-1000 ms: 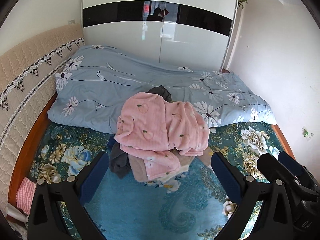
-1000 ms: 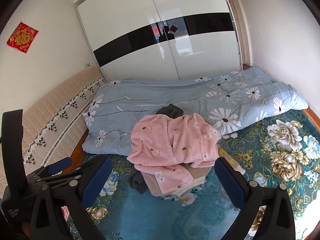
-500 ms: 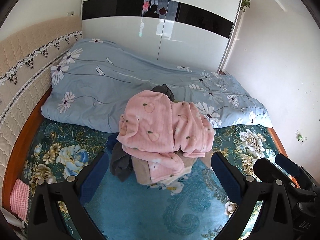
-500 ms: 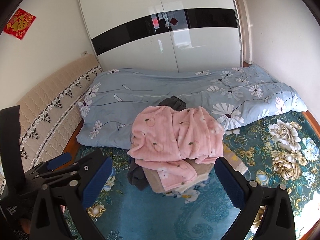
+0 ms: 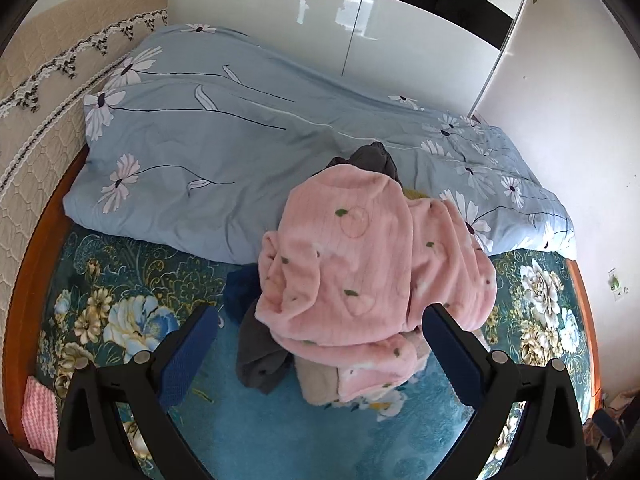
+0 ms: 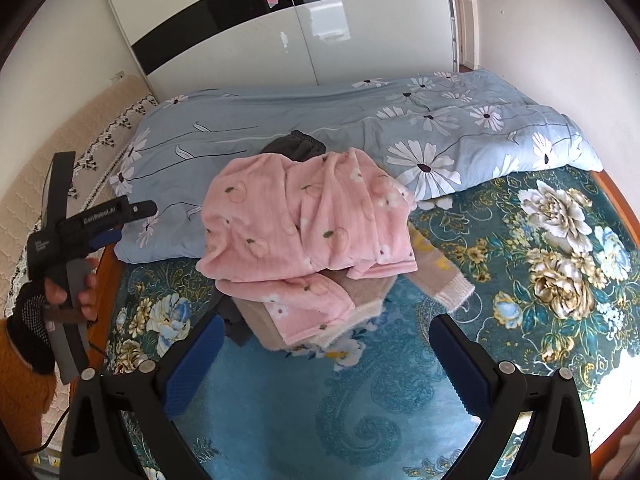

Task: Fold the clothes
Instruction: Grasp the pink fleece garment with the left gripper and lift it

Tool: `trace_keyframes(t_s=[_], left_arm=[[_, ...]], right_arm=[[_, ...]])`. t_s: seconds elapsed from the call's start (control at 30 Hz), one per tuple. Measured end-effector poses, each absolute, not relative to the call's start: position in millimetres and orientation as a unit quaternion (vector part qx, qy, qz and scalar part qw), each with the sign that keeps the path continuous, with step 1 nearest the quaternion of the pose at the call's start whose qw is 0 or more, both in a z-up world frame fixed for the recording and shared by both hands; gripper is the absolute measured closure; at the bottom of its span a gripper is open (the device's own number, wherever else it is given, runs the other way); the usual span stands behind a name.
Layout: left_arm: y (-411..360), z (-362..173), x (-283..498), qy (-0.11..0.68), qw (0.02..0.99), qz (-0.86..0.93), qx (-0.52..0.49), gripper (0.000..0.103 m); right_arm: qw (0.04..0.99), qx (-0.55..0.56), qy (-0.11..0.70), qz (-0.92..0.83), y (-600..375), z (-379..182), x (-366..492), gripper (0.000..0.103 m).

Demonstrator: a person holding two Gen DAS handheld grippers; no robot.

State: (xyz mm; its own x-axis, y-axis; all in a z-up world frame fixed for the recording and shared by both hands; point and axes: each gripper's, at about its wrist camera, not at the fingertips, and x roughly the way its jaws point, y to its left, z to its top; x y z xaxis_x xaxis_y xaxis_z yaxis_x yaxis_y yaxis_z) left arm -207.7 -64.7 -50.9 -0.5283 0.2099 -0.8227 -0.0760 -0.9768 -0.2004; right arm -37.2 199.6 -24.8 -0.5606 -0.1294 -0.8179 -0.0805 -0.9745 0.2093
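A pile of clothes lies in the middle of the bed. On top is a fluffy pink garment [image 5: 372, 268] [image 6: 304, 224] with small fruit prints. Under it lie a beige knit piece [image 6: 440, 276], a dark grey garment [image 5: 260, 356] and a dark blue one [image 5: 240, 292]. My left gripper [image 5: 320, 344] is open just in front of the pile, its right fingertip against the pink garment's lower edge. My right gripper [image 6: 326, 356] is open too, nothing between its fingers, just short of the pile's front. The left gripper's body, held by a gloved hand [image 6: 36, 312], appears at the left of the right wrist view.
A light blue daisy quilt [image 5: 224, 152] [image 6: 440, 128] lies bunched across the bed behind the pile. The teal floral bedsheet [image 5: 280, 432] [image 6: 360, 408] is bare in front. A padded headboard [image 5: 32, 92] runs along the left, a white wardrobe [image 6: 320, 32] stands behind, a wall on the right.
Both grippers have moved forward and down toward the pile, which now looks larger and closer. Both stayed open. The clothes have not moved.
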Motion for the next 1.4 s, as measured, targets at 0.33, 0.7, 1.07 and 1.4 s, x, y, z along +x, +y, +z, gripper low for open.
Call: trace_keyframes(t_s=[0.33, 0.7, 1.07, 1.4], left_arm=[[-51, -111, -338, -0.070, 0.101, 0.841, -0.527, 0.002], [-37, -167, -412, -0.109, 0.118, 0.782, -0.603, 0.001], [-22, -137, -389, -0.152, 0.113, 0.806, -0.561, 0.084], [21, -42, -228, -0.099, 0.212, 0.855, -0.462, 0.087]], right_arm=[[-0.003, 0.508, -0.113, -0.854, 204, -58, -53, 0.000], [-0.048, 0.533, -0.124, -0.836, 233, -78, -45, 0.000], [-0.064, 0.525, -0.144, -0.837, 247, -71, -31, 0.000], [-0.063, 0.486, -0.166, -0.856, 256, -43, -8, 0.000]])
